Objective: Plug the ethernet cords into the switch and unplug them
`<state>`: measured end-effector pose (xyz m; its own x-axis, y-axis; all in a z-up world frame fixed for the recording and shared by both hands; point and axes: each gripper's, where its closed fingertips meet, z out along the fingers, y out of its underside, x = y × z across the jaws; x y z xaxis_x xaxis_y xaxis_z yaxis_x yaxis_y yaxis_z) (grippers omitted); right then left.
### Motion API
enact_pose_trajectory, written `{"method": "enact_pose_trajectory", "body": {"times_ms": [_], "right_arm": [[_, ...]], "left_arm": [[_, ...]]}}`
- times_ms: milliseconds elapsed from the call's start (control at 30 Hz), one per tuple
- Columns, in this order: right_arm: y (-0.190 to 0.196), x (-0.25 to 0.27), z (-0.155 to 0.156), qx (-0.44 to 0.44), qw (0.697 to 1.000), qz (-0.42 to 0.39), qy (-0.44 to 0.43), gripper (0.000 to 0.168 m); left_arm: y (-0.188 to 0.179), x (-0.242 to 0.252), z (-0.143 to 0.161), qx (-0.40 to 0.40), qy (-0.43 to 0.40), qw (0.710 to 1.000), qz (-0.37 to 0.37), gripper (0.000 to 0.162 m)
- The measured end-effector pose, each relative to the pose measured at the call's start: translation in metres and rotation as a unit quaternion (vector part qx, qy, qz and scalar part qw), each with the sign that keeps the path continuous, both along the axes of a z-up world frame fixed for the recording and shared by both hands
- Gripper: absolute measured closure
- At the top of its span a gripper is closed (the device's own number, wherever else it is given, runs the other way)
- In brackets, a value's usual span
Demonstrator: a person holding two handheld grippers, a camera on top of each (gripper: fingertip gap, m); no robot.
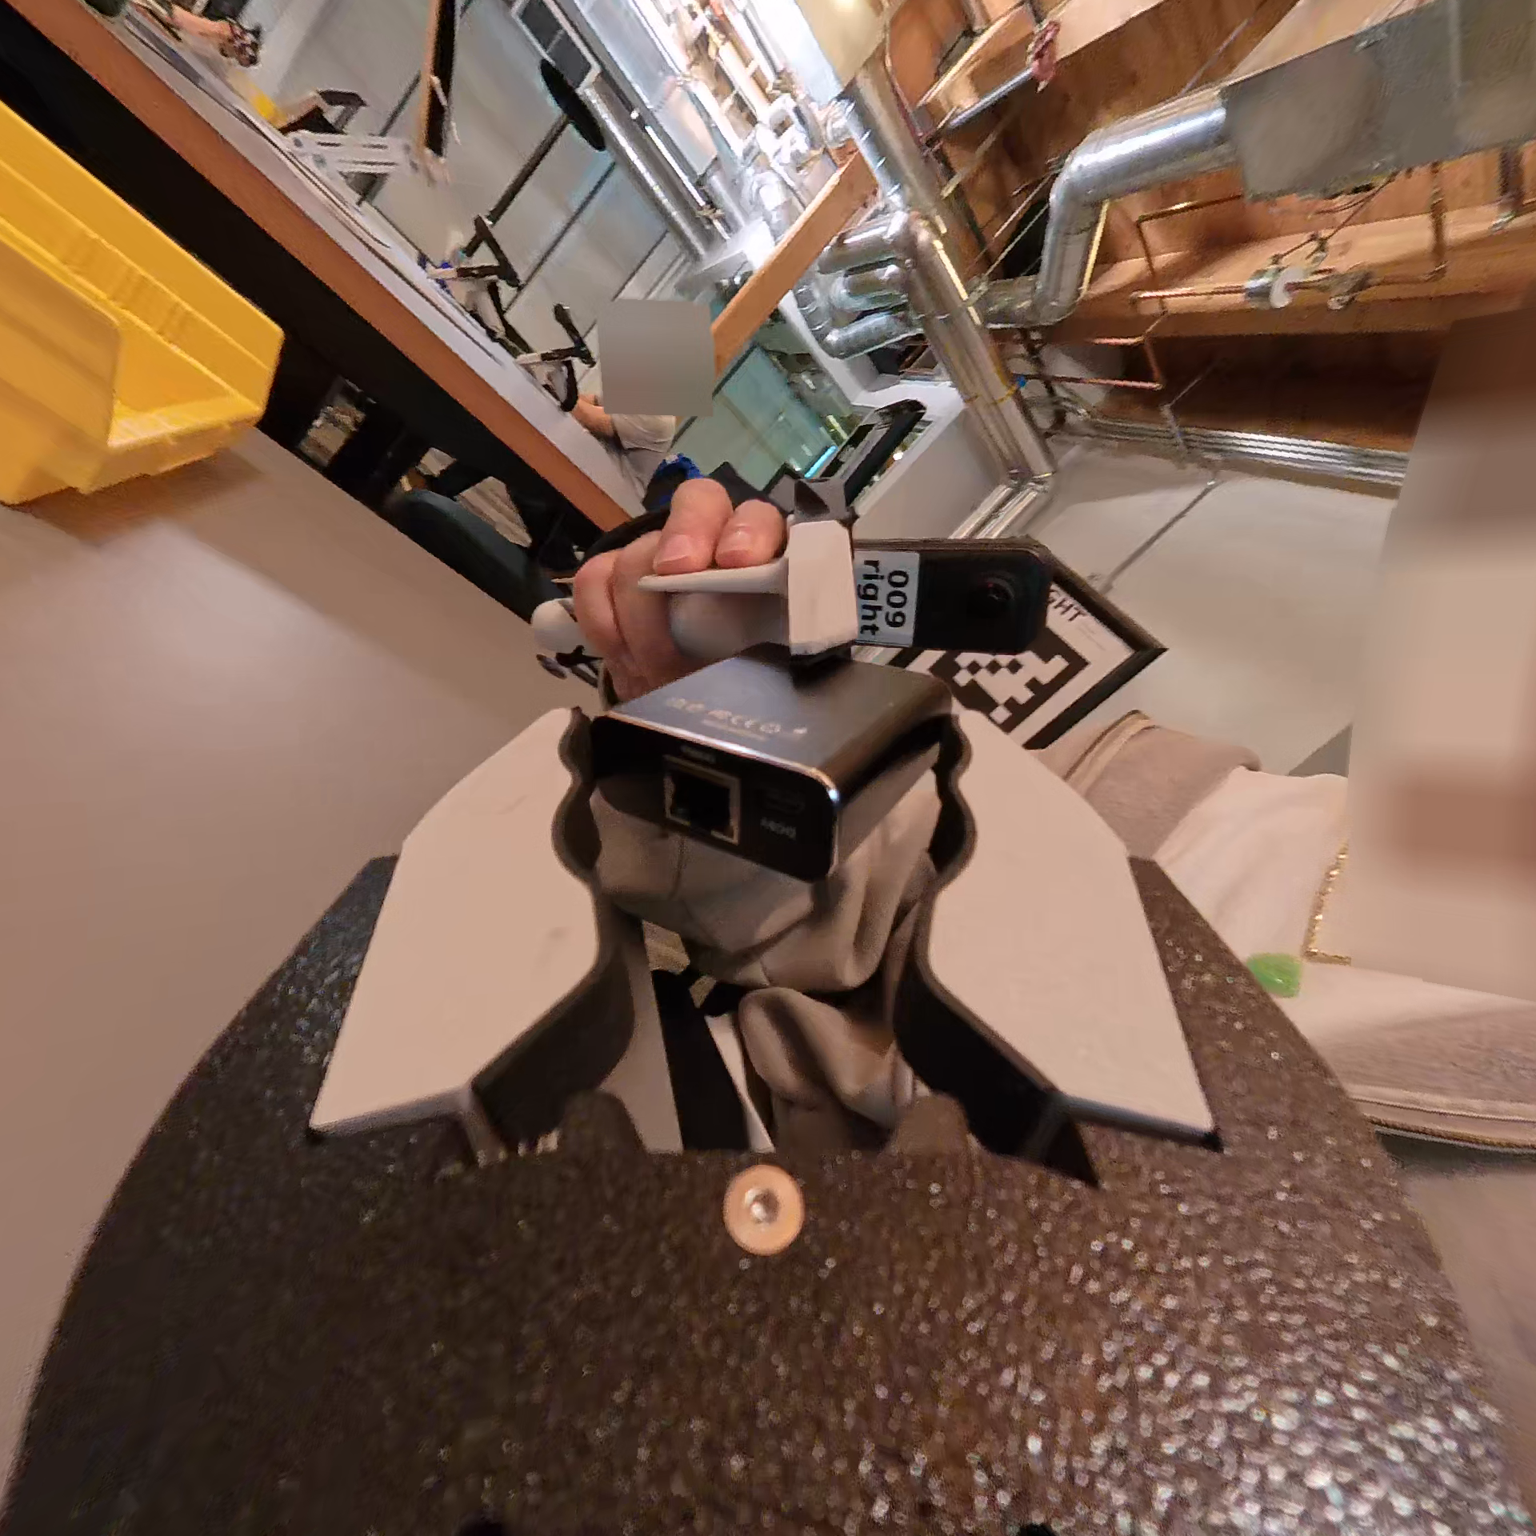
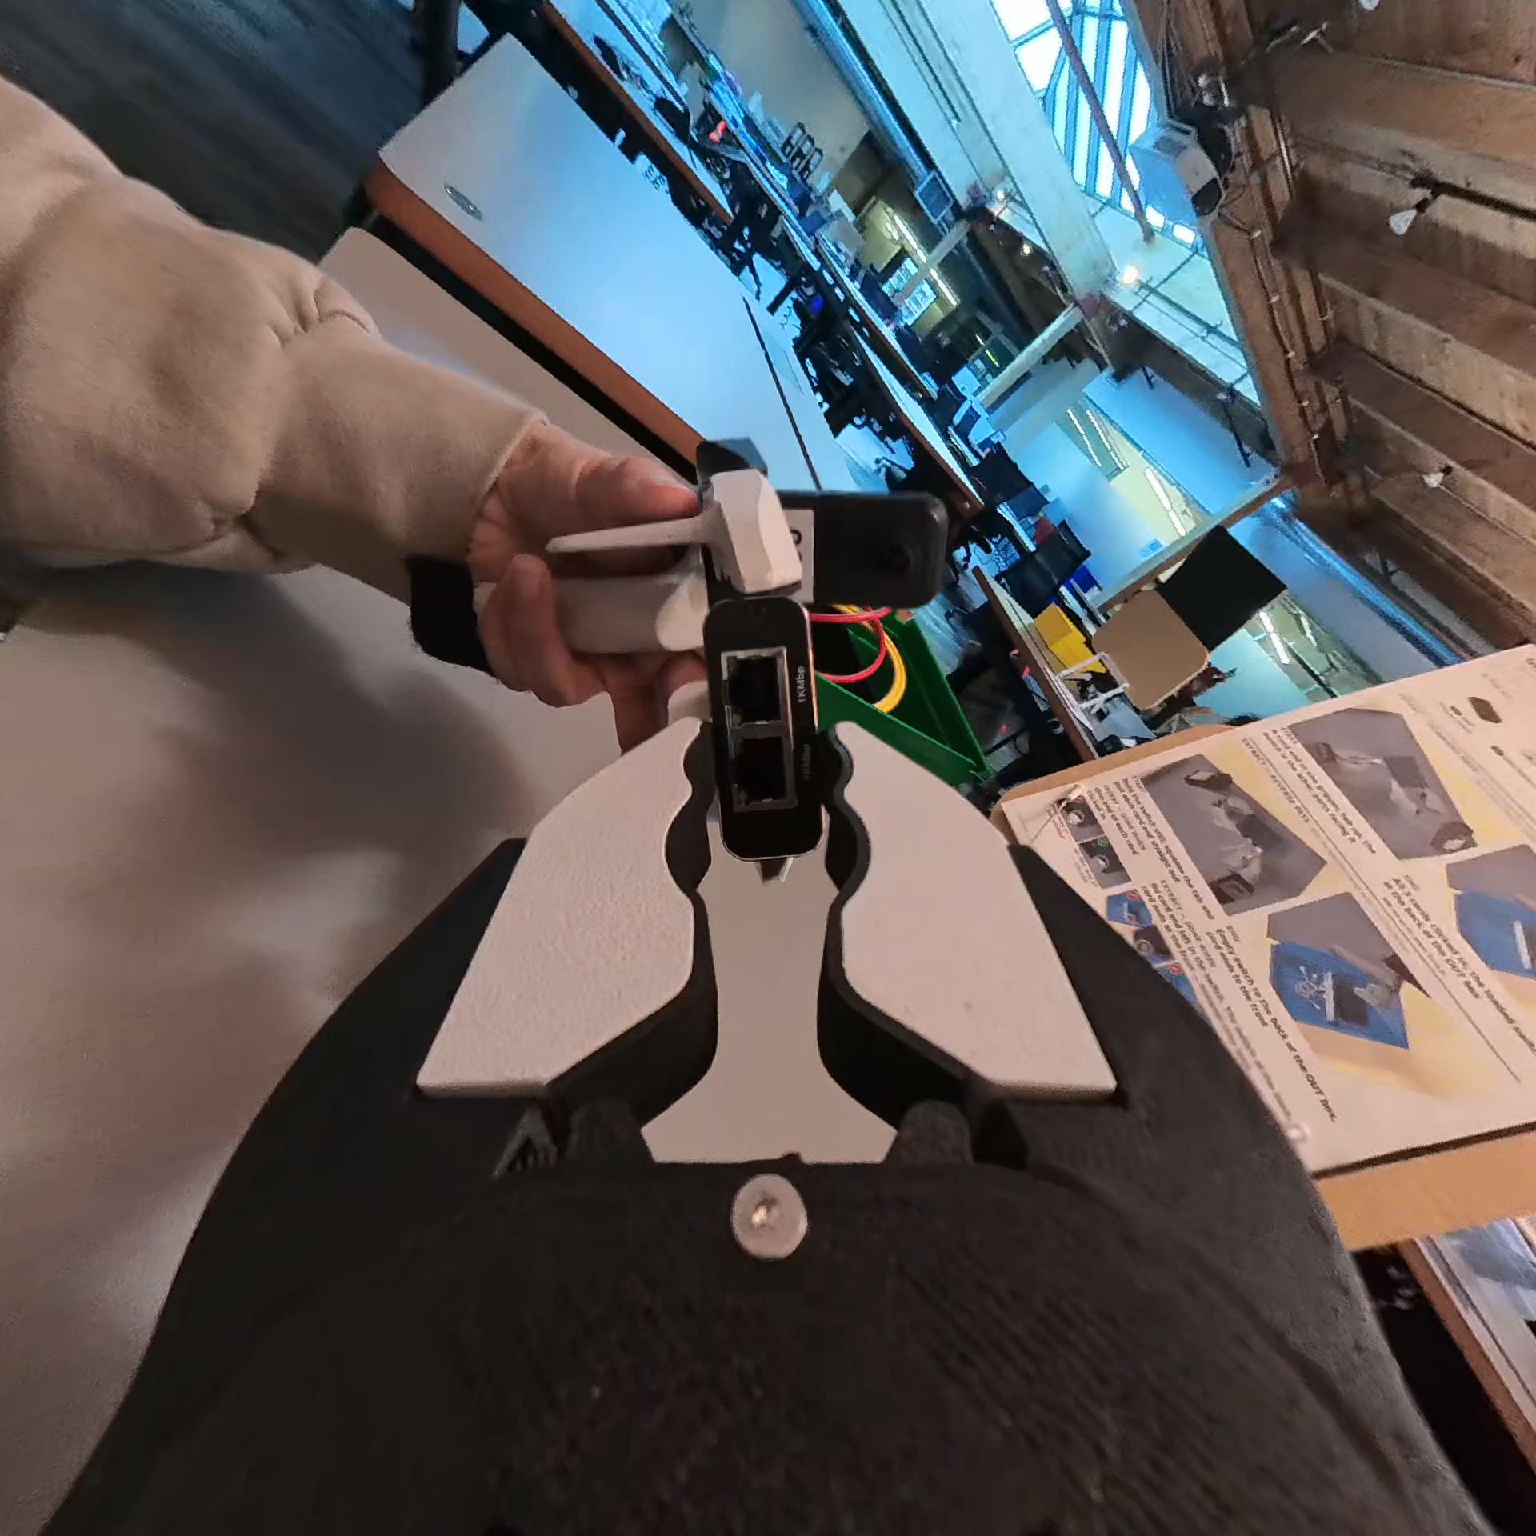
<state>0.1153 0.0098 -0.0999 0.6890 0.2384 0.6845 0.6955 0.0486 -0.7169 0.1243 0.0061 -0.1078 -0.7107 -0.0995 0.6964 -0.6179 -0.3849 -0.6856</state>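
Left claw (image 1: 760,790) & right claw (image 2: 769,773): finger gaps both filled by the switch (image 1: 748,719), no room to slip anything betw. the fingers.

Left claw: straight ahead, just past the switch, the right claw's body and right hand (image 1: 657,598) block the way. Switch's single port faces back at the cam, unobstructed. To the left, bare table (image 1: 208,748) is free; yellow bin (image 1: 125,332) well off at far left.

Right claw: the two ports face the cam, clear. Ahead, left hand (image 2: 565,607) on the left claw's handle; sleeve (image 2: 208,374) bars upper left. To the right, printed sheet (image 2: 1288,873) near; green frame (image 2: 906,723) w/ red & yellow wires beyond the switch.
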Motion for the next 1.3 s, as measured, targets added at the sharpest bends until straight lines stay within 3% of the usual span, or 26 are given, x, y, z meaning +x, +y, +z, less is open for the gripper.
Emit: {"method": "enact_pose_trajectory", "body": {"times_ms": [167, 367, 433, 600, 767, 933, 1133, 1300], "right_arm": [[0.000, -0.002, -0.002, -0.012, 0.999, 0.029, 0.019, 0.144], [0.005, 0.016, -0.012, -0.019, 0.995, -0.004, 0.093, 0.140], [0.008, 0.023, -0.012, -0.014, 0.989, -0.020, 0.146, 0.127], [0.021, 0.031, -0.027, -0.046, 0.948, -0.050, 0.310, 0.062], [0.015, 0.016, -0.019, -0.014, 0.945, 0.007, 0.326, 0.092], [0.004, 0.020, -0.015, -0.023, 0.937, 0.038, 0.346, 0.107], [-0.007, 0.018, -0.018, -0.027, 0.949, 0.055, 0.308, 0.108], [-0.018, 0.015, -0.010, -0.015, 0.933, 0.109, 0.343, 0.108]], "left_arm": [[-0.001, -0.002, -0.004, -0.046, 0.013, 0.998, -0.029, 0.085], [0.008, 0.014, -0.010, -0.021, -0.039, 0.998, 0.050, 0.091], [0.010, 0.020, -0.011, 0.016, -0.072, 0.993, 0.095, 0.091], [0.016, 0.023, -0.003, 0.109, -0.191, 0.957, 0.189, 0.092], [0.016, 0.022, -0.002, 0.179, -0.257, 0.923, 0.224, 0.092], [0.010, 0.021, -0.006, 0.202, -0.284, 0.910, 0.224, 0.092], [0.000, 0.018, -0.014, 0.205, -0.285, 0.915, 0.197, 0.094], [-0.006, 0.010, -0.011, 0.178, -0.279, 0.928, 0.169, 0.098]]}}
